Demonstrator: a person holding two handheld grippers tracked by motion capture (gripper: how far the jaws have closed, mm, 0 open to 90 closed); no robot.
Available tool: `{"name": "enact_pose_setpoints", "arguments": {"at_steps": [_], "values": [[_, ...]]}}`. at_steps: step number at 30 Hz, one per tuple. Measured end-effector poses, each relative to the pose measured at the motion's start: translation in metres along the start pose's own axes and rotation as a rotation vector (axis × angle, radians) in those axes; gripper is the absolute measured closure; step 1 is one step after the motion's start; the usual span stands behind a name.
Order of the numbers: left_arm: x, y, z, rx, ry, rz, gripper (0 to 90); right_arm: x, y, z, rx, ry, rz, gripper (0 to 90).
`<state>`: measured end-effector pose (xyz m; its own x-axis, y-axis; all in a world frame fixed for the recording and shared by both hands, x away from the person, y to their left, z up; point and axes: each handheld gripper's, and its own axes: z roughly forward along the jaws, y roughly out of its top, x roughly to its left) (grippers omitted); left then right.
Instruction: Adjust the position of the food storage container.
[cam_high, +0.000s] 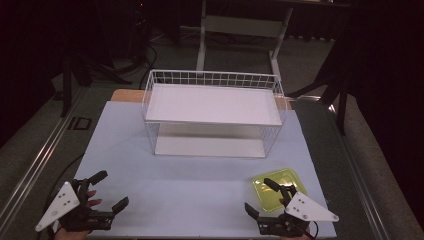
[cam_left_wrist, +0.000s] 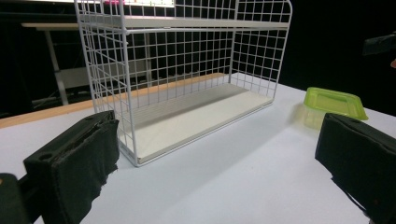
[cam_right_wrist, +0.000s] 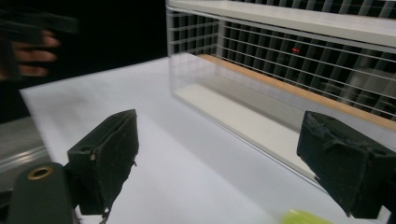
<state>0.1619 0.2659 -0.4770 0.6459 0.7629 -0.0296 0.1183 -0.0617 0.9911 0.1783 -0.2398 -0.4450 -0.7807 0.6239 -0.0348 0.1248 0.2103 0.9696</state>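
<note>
Claws first: the right claw (cam_high: 265, 199) stands wide open with nothing between its jaws, and it rests at the near right edge of the bench (cam_high: 200, 175). One of its jaws reaches over the near side of the green plastic container (cam_high: 278, 188), but I cannot tell if it touches it. I judge that this claw is placed so because the container is the thing to be picked up. The left claw (cam_high: 111, 189) is also wide open and empty, at the near left corner, well apart from the container, probably waiting. Farther back stands a white wire rack (cam_high: 212, 112) with two shelves, both bare. Its open front faces the person, so I think that the container can go there.
</note>
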Motion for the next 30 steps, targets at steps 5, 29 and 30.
{"name": "enact_pose_setpoints", "arguments": {"at_steps": [5, 29, 30], "values": [[-0.001, -0.001, 0.000, 0.003, 0.005, -0.002, 0.5, 0.004, 0.000, 0.006, 0.024, 0.036, -0.012, 11.8], [0.000, -0.005, 0.000, 0.025, 0.014, -0.002, 0.5, -0.018, 0.027, 0.016, 0.014, -0.028, -0.028, 13.9], [0.000, -0.005, 0.000, 0.027, 0.013, -0.004, 0.5, -0.021, 0.029, 0.014, 0.013, -0.033, -0.026, 15.5]]}}
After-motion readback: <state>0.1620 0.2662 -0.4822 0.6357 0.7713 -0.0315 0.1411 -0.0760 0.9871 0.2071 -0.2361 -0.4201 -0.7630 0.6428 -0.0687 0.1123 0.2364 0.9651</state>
